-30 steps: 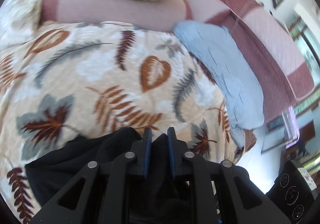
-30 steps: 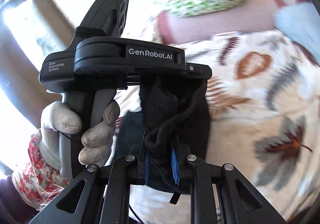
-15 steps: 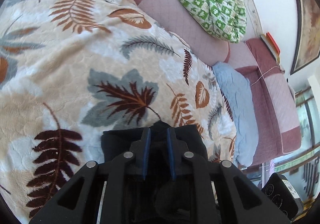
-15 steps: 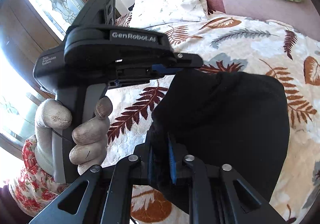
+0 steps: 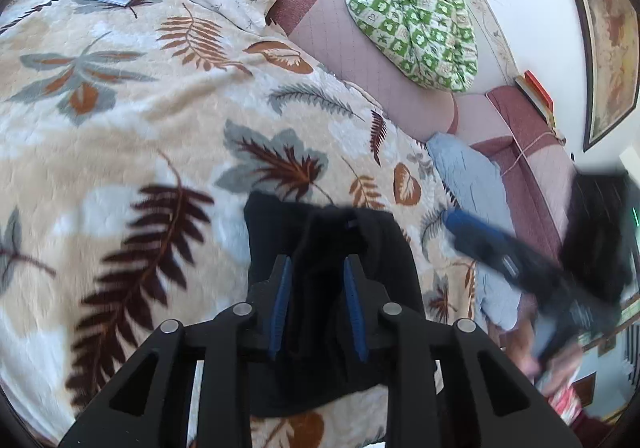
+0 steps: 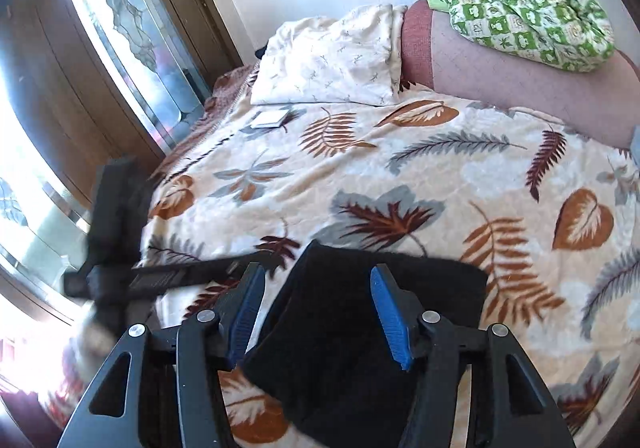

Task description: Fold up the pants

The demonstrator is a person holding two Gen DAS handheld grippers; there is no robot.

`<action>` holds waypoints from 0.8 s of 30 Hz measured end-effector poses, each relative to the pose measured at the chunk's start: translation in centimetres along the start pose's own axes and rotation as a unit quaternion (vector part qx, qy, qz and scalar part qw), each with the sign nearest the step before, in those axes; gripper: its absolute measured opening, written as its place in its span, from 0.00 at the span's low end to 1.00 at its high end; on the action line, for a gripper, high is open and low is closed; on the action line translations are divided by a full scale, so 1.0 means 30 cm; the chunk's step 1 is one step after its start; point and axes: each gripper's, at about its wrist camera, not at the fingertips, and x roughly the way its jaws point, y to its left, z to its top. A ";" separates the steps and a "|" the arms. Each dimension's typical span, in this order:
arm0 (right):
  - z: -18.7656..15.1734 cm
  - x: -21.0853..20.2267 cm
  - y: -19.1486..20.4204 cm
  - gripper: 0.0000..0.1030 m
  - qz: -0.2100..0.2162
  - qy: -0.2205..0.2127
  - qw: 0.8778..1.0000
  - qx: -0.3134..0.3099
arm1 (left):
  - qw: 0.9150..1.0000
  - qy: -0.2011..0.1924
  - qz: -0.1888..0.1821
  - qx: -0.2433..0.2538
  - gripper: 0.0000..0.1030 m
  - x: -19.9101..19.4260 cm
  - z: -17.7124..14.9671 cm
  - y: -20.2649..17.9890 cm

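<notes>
pants [image 6: 360, 328]: black, folded, flat near bed [image 6: 400, 176] front edge | left gripper [image 5: 316, 280]: released | right gripper [image 6: 316, 288]: released

Left tongs [image 5: 316, 276] parted narrowly; right tongs [image 6: 318, 290] spread wide.

Pants [image 6: 360, 328] lie folded on the blanket [image 6: 400, 176] near the bed's foot edge; a pillow [image 6: 332, 56] sits at the head corner, a booklet [image 6: 270, 119] just before it, a bundled quilt [image 6: 520, 0] at the head beside it.
</notes>
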 end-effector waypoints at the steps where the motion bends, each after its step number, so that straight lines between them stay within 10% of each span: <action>1: 0.027 0.046 -0.009 0.60 -0.009 0.019 1.000 -0.008 | 1.000 0.001 -0.004 0.005 0.25 -0.002 -0.025 -0.012; 6: 0.066 0.245 -0.001 0.60 0.000 0.105 0.994 -0.032 | 0.999 0.024 -0.022 0.020 0.33 0.063 -0.108 -0.063; 11: 0.029 0.358 0.050 0.50 -0.084 0.153 0.980 -0.095 | 0.998 0.044 0.023 0.038 0.22 0.160 -0.129 -0.082; 16: 0.014 0.353 0.090 0.20 -0.113 0.159 0.975 -0.112 | 1.000 0.025 0.011 0.012 0.11 0.113 -0.132 -0.041; 24: 0.053 0.464 0.185 0.22 -0.101 0.169 0.974 -0.111 | 0.999 0.008 0.036 -0.026 0.11 0.036 -0.140 0.033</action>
